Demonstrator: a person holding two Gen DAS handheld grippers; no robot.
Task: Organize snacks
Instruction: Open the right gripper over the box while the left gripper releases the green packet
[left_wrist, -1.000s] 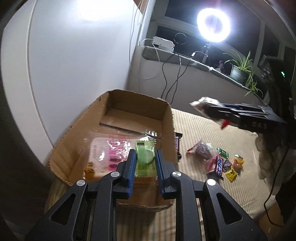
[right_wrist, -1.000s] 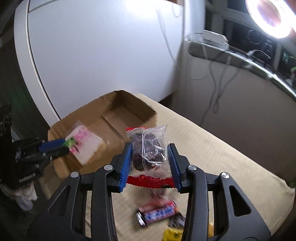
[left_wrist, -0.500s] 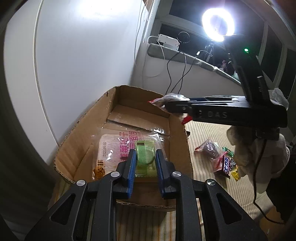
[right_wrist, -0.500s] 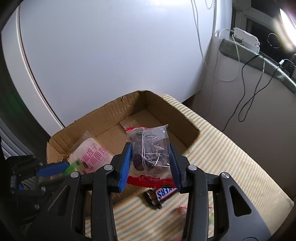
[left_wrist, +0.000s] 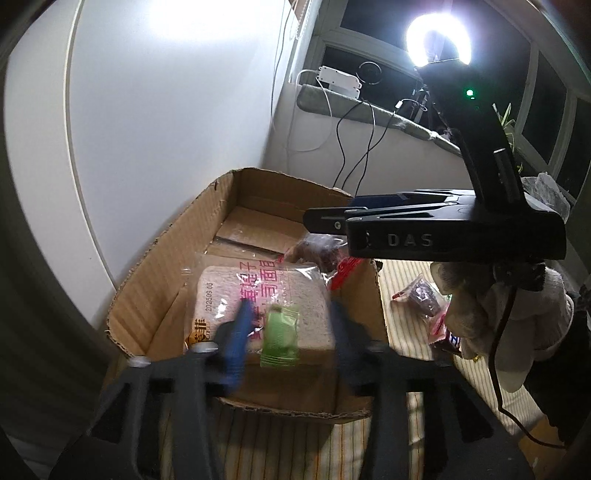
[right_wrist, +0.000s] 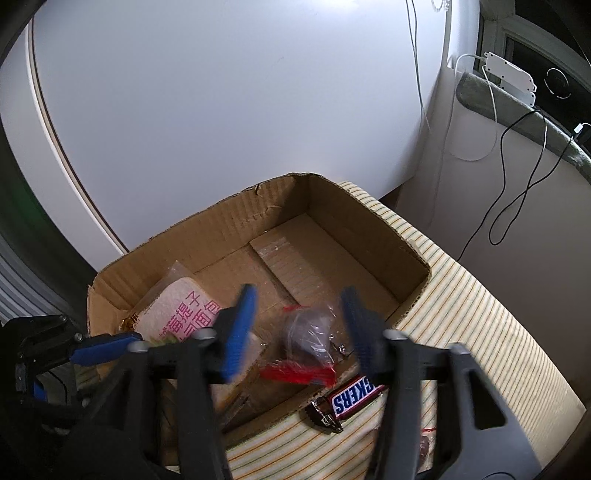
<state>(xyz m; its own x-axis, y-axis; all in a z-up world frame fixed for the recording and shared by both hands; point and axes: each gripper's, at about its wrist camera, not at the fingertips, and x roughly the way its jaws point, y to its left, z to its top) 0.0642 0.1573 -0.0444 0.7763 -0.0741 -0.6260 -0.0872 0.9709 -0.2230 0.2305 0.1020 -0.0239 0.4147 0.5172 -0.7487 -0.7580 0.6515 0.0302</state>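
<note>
Both grippers, left gripper (left_wrist: 286, 332) and right gripper (right_wrist: 299, 328), just opened wide, empty; small green packet (left_wrist: 279, 334) and clear dark-fruit bag (right_wrist: 308, 332) released, probably landing in brown cardboard box (right_wrist: 332, 206) at 12 o'clock.

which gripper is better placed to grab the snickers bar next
Right, likely. The right gripper is open, and the Snickers bar lies on the striped cloth just outside the cardboard box, right beneath its fingers. The left gripper sits over the box's opposite side.

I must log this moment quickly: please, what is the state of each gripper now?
Left gripper: open; the green packet lies loose between its fingers.
Right gripper: open; the clear bag of dark snacks sits unclamped over the cardboard box.
</note>
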